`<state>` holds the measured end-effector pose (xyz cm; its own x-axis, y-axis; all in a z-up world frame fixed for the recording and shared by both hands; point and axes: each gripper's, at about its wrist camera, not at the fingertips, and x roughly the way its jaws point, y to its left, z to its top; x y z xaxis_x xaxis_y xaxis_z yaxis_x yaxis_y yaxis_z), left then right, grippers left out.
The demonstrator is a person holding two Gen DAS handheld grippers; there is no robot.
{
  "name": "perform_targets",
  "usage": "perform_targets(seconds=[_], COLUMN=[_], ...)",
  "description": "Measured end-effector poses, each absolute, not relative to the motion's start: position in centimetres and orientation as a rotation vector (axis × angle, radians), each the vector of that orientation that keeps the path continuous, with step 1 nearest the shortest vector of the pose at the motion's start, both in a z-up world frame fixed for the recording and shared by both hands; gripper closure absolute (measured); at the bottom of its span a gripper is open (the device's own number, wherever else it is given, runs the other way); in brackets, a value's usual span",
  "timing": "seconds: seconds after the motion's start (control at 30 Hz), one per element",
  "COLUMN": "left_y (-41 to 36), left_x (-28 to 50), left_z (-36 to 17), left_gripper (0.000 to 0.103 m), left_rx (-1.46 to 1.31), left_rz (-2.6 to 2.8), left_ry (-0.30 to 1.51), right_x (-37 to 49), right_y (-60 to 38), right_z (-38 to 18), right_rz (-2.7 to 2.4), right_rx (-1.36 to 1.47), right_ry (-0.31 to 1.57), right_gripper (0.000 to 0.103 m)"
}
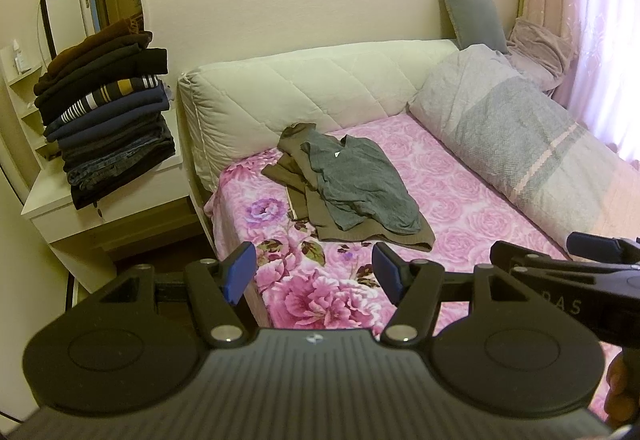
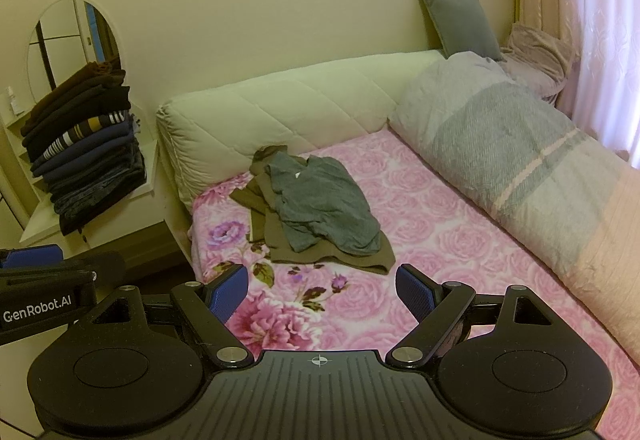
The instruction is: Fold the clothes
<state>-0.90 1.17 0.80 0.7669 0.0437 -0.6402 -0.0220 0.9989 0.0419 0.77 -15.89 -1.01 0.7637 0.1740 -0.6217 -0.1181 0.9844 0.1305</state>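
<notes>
While both tongs gape empty | left gripper, right gripper | two garments: grey shirt, olive top

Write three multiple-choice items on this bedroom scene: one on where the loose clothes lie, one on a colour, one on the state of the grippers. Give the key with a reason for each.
1. Where do the unfolded clothes lie?
A. On the bed, near the headboard
B. On the side table
C. On the floor

2. What colour is the top garment of that loose pile?
A. Red
B. Grey
C. White

3. How do the two grippers stand?
A. Both open and empty
B. Both shut on cloth
C. One holds a pillow

Key:
1 A: the loose pile rests on the floral sheet just before the padded headboard.
2 B: the grey shirt lies over an olive-brown garment.
3 A: the left gripper and the right gripper show their blue pads spread wide with nothing between them.
</notes>
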Motion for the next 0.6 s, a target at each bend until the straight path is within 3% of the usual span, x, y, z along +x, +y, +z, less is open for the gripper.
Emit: perform_targets(seconds=[0.6], left_y=[1.52], left_x=[-0.16], left_z=[0.74], left_gripper=[0.042], left_rx=[0.058], left_rz=[0.011], left_ry=[0.704], right_x=[0.82], right_y=[-15.88], right_z=[-1.0], right_rz=[0.132], right_rx=[0.113], right_ry=[0.683], right_gripper=[0.019])
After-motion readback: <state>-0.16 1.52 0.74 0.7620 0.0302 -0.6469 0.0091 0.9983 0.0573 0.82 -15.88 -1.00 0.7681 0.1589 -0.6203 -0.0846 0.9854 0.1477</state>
